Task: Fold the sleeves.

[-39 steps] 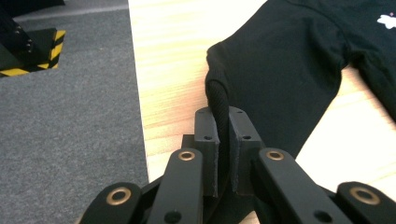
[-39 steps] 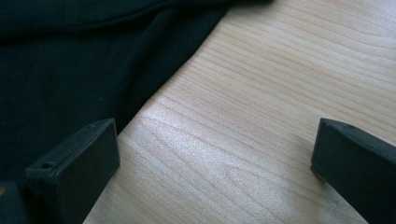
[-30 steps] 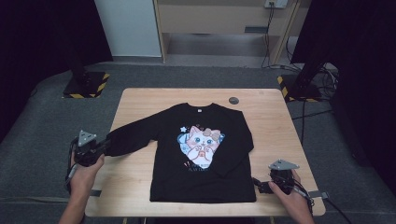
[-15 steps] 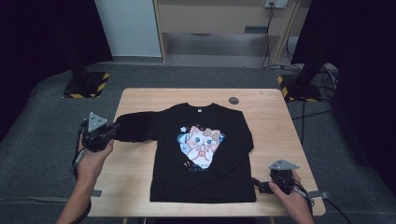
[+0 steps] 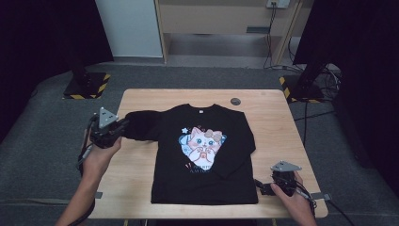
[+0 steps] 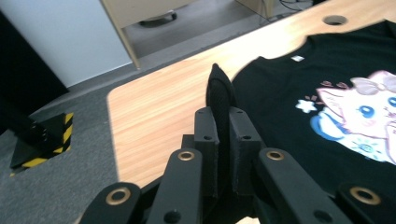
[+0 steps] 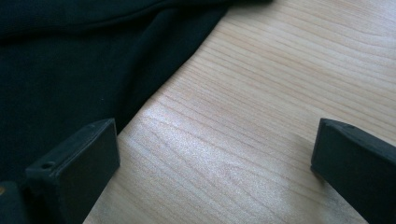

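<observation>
A black long-sleeved shirt [image 5: 207, 155] with a cartoon cat print [image 5: 203, 141] lies flat on the wooden table [image 5: 277, 127]. My left gripper [image 5: 123, 126] is shut on the shirt's left sleeve cuff [image 6: 219, 93] and holds it lifted over the table's left side, the sleeve [image 5: 143, 126] bunched toward the body. In the left gripper view the black cloth stands pinched between the two jaws. My right gripper [image 5: 261, 187] rests open on the table at the shirt's lower right corner; its pads [image 7: 79, 158] bracket bare wood beside the shirt's edge [image 7: 84, 74].
A small round hole [image 5: 235, 101] sits near the table's far edge. Black stand bases with yellow-black stripes [image 5: 87, 85] flank the table on the grey floor. A wooden cabinet [image 5: 221, 19] stands behind. Cables [image 5: 324, 197] trail off the front right corner.
My left gripper has risen and moved right and away from me with the cuff, folding the sleeve in toward the shirt's body. The right gripper has stayed put.
</observation>
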